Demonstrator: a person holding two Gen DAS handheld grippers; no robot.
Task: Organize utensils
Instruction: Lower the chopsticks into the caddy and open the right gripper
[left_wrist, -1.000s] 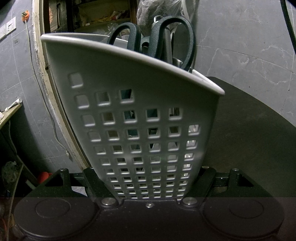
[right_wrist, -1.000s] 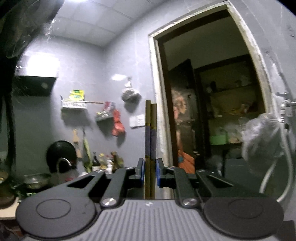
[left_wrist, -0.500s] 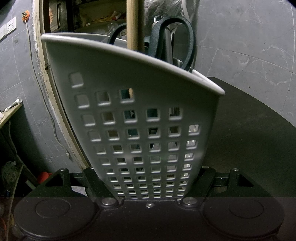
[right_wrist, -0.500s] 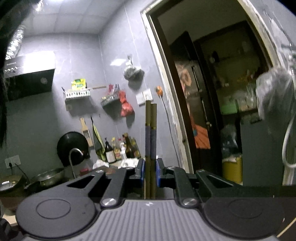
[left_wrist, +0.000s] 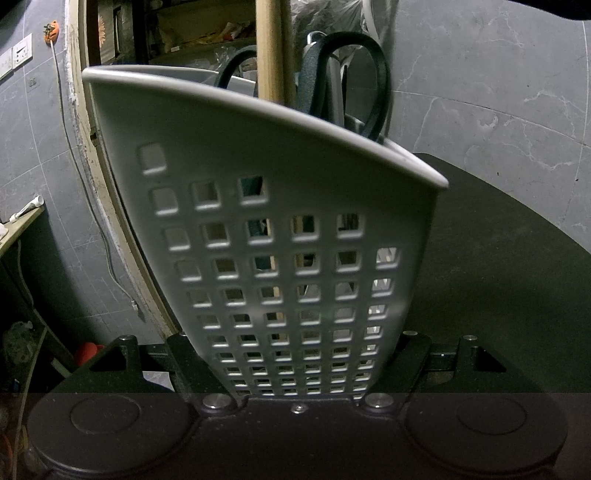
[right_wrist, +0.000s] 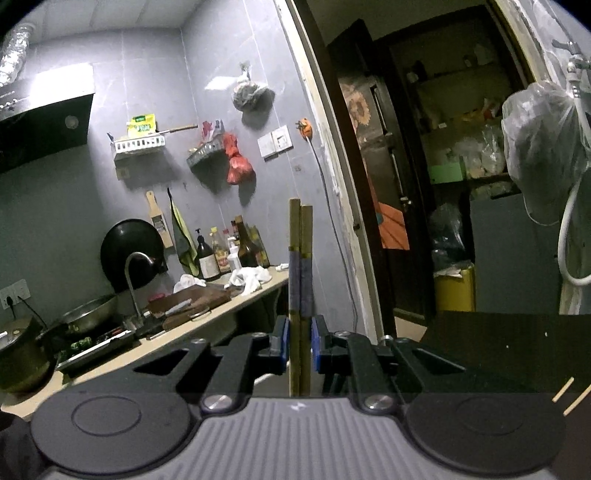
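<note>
A white perforated utensil holder (left_wrist: 280, 236) fills the left wrist view, and my left gripper (left_wrist: 299, 356) is shut on its lower sides. Black-handled scissors (left_wrist: 373, 77) and some metal utensils stand inside it. A pair of wooden chopsticks (left_wrist: 275, 48) comes straight down from above into the holder, just left of the scissors. In the right wrist view the same chopsticks (right_wrist: 301, 258) stand upright, with a dark blue band around their middle. My right gripper (right_wrist: 300, 347) is shut on them between its blue pads.
The holder stands on a dark table (left_wrist: 509, 266), whose top also shows at the right (right_wrist: 509, 339) with loose chopsticks (right_wrist: 570, 395) near its edge. Left is a kitchen counter (right_wrist: 207, 314) with bottles and a sink. Behind is a doorway (right_wrist: 424, 184).
The chopsticks have come down from above into the holder and sunk deeper. The right gripper has dropped with them, bringing the counter into view. The left gripper and holder have not moved.
</note>
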